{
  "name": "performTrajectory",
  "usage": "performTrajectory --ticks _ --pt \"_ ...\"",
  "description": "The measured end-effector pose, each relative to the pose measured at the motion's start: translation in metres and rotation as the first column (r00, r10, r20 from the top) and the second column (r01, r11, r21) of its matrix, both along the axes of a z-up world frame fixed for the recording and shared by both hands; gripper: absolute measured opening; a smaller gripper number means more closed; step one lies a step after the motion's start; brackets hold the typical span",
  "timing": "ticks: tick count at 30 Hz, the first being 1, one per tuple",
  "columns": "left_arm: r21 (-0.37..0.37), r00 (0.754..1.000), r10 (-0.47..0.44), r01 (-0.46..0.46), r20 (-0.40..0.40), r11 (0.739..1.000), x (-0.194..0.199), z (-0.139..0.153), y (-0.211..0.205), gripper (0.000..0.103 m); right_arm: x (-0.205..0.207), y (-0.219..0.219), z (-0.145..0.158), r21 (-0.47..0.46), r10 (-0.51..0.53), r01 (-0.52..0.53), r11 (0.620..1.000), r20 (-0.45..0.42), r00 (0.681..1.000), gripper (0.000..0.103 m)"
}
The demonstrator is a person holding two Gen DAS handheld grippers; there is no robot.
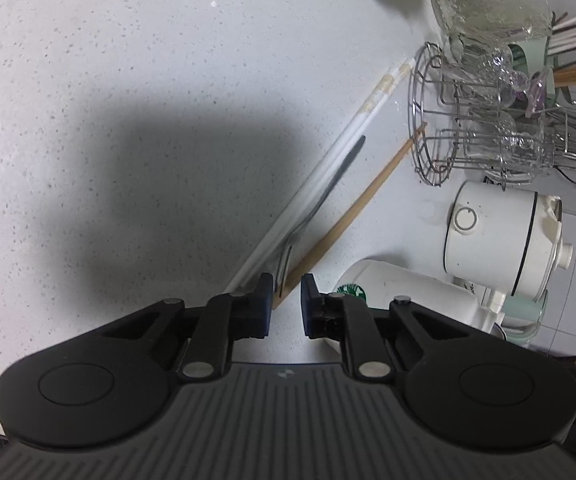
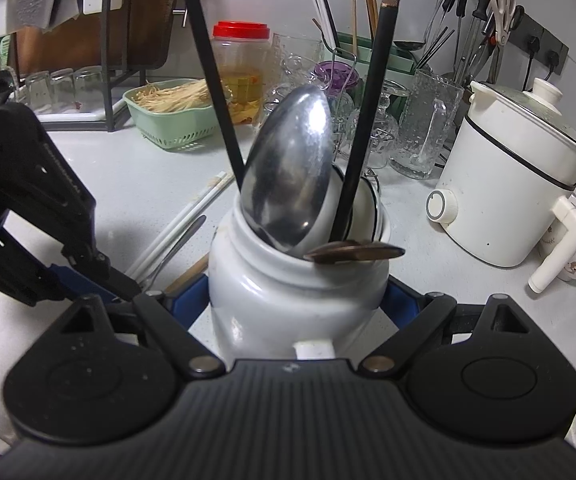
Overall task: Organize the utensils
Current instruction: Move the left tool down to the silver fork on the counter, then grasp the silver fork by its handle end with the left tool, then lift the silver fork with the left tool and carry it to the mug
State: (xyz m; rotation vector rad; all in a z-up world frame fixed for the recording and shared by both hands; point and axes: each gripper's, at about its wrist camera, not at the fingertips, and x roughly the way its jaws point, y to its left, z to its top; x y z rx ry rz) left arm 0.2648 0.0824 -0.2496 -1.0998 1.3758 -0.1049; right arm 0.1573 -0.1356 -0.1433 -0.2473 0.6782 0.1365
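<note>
On the white counter (image 1: 128, 80) lie a wooden chopstick (image 1: 351, 212), a metal fork (image 1: 327, 188) and a pair of white chopsticks (image 1: 327, 160), all slanting toward the wire rack. My left gripper (image 1: 286, 304) is down at their near ends. The wooden chopstick's end sits in the gap between its jaws, and the pads stand apart from it. My right gripper (image 2: 291, 296) is shut on a white jar (image 2: 288, 312). The jar holds a large metal spoon (image 2: 288, 168), two black chopsticks (image 2: 212, 80) and a brown wooden piece (image 2: 355, 254) at its rim. The left gripper (image 2: 88, 276) shows just left of the jar.
A wire rack with glassware (image 1: 467, 120) stands beyond the utensils. A white electric pot (image 2: 507, 184) is to the right. At the back are a green basket of sticks (image 2: 168, 120), a red-lidded jar (image 2: 240, 72) and a green holder with chopsticks (image 2: 367, 52).
</note>
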Motion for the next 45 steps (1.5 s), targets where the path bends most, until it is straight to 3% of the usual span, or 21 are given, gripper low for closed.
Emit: performTrajectory --ticks 7,22,32,38,45 --pt "-0.013 0.999 0.038 -0.038 0.003 0.999 -0.001 -0.002 0.005 0.016 0.000 0.000 0.000 0.000 0.006 -0.006 1.000 0.003 1.000 0.093" --pt "0.089 0.999 -0.006 0.001 0.053 0.996 -0.001 0.008 -0.004 0.002 0.000 0.000 -0.001 0.001 0.003 -0.003 1.000 0.002 1.000 0.093" --pt "0.161 0.987 -0.057 0.033 0.148 0.986 0.003 0.048 0.007 0.001 -0.001 0.000 -0.001 0.003 0.001 -0.001 1.000 0.008 1.000 0.093" --pt "0.204 0.972 -0.143 0.104 0.187 0.973 0.003 0.077 0.005 0.000 -0.001 0.000 -0.001 0.003 0.002 -0.002 1.000 0.008 1.000 0.093" --pt "0.297 0.934 -0.269 0.195 0.236 0.935 0.004 0.120 0.003 0.001 -0.001 0.001 -0.001 0.003 0.001 -0.001 1.000 0.009 1.000 0.093"
